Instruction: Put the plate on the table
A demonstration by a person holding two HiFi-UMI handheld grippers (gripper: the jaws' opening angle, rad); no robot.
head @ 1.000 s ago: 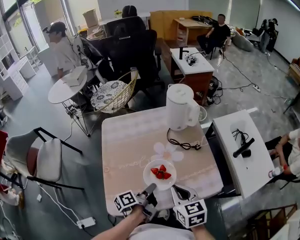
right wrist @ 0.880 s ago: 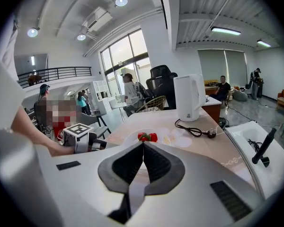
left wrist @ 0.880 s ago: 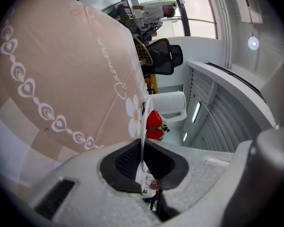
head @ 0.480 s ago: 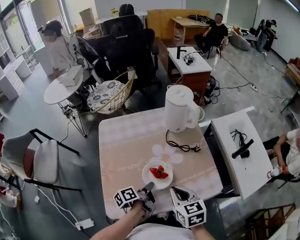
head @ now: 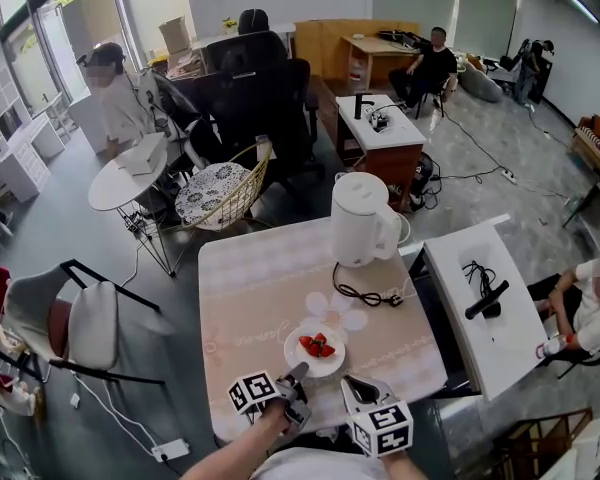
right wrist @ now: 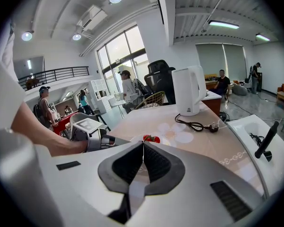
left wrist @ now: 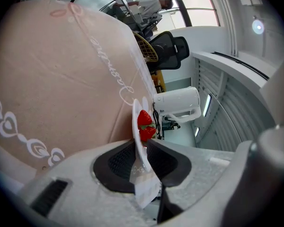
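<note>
A small white plate (head: 302,359) with strawberries (head: 317,345) rests on the pink-clothed table (head: 250,288) near its front edge. My left gripper (head: 298,373) is at the plate's near rim. In the left gripper view the rim of the plate (left wrist: 136,126) stands between the dark pads, the jaws are opening, and the pads have loosened off it. The strawberries (left wrist: 145,125) sit just beyond the jaws. My right gripper (head: 352,380) hovers beside the plate on its right, shut with nothing in it. From there the strawberries (right wrist: 150,138) and the left gripper (right wrist: 92,136) show ahead.
A white electric kettle (head: 362,218) stands at the table's far right, its black cord and plug (head: 365,292) lying between it and the plate. A white side table (head: 485,303) is to the right. Chairs and several people are farther back.
The head view has shifted slightly. The plate and both grippers stay in about the same place at the table's front edge.
</note>
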